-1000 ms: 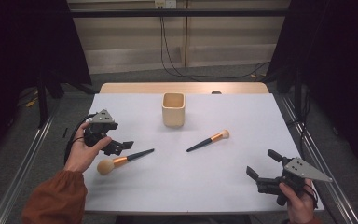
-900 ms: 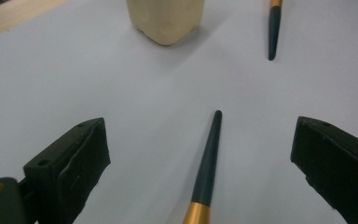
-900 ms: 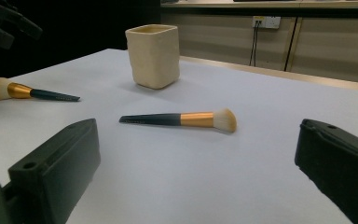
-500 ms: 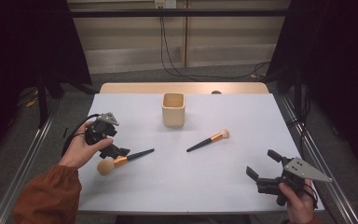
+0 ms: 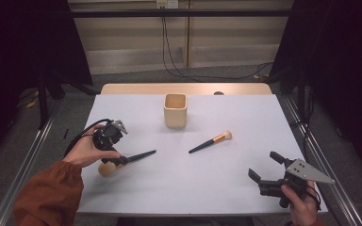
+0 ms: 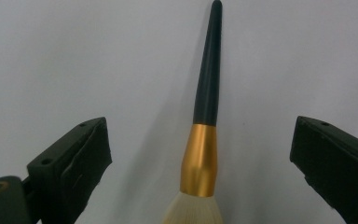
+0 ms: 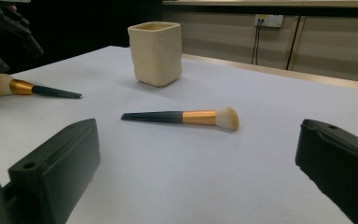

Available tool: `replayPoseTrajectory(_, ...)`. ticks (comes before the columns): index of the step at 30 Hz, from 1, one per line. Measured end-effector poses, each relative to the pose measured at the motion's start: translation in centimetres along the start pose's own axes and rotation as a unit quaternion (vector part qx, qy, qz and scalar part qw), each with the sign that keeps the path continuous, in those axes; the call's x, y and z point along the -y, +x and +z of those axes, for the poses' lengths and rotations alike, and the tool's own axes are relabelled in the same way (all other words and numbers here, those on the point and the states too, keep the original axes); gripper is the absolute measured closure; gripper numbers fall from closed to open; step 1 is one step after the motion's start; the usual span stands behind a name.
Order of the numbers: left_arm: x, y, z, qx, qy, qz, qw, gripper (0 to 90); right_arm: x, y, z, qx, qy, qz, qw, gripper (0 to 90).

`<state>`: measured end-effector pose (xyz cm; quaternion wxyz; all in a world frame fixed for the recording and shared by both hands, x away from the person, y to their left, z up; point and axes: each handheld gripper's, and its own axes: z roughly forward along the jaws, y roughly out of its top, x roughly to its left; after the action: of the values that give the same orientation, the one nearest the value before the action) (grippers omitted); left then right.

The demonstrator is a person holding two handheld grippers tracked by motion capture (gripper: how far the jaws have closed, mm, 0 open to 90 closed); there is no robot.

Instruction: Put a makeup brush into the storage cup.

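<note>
Two grippers, both spread wide: left gripper (image 5: 118, 157) straddling brush (image 6: 204, 135) near worktop (image 5: 179, 188) left edge; right gripper (image 5: 266, 170) empty.

My table (image 5: 245, 188) has a white top and a wood strip (image 5: 122, 88) at the far edge. Beige cup (image 5: 175, 110) upright, far centre. Centre brush (image 5: 210, 141) and left brush (image 6: 200, 158) lie flat, well apart. Behind: black cables (image 5: 169, 52) and probably a socket plate (image 7: 269, 20).

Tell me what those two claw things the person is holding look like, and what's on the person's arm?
Both are black. The left gripper has chunky black jaws with small screw holes and a black cable looping from it. The right gripper carries a grey three-cornered plate dotted with small holes. The left arm wears a rust-orange sleeve.
</note>
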<state>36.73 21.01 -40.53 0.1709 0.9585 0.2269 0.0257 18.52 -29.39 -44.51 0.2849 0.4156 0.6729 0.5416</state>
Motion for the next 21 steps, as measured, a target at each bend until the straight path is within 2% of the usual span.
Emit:
replayPoseTrajectory(2, 0.0, 0.0, 0.3, -0.001, 0.013, -0.004, 0.9999, 4.6, 0.0, 0.0, 0.0, -0.001, 0.000, 0.000, 1.0000, 0.0)
replayPoseTrajectory(6, 0.2, 0.1, 0.8, 0.003, 0.025, 0.008, 0.9996, 4.3, 0.0, 0.0, 0.0, -0.001, 0.001, -0.003, 1.0000, 0.0)
replayPoseTrajectory(11, 0.3, 0.1, 1.7, -0.006, 0.056, 0.008, 0.9984, 4.4, 0.0, 0.0, 0.0, 0.000, 0.001, -0.003, 1.0000, 0.0)
replayPoseTrajectory(12, 0.4, 0.2, 1.8, 0.000, 0.061, 0.009, 0.9981, 6.2, 0.0, 0.0, 0.0, -0.001, 0.002, -0.004, 1.0000, 0.0)
replayPoseTrajectory(14, 0.4, 0.3, 2.1, 0.005, 0.061, 0.005, 0.9981, 10.7, 0.0, 0.0, 0.0, 0.000, 0.001, -0.003, 1.0000, 0.0)
replayPoseTrajectory(21, 0.3, 0.4, 2.7, 0.012, 0.072, 0.023, 0.9970, 15.6, 0.0, 0.0, 0.0, 0.000, 0.003, -0.005, 1.0000, 0.0)
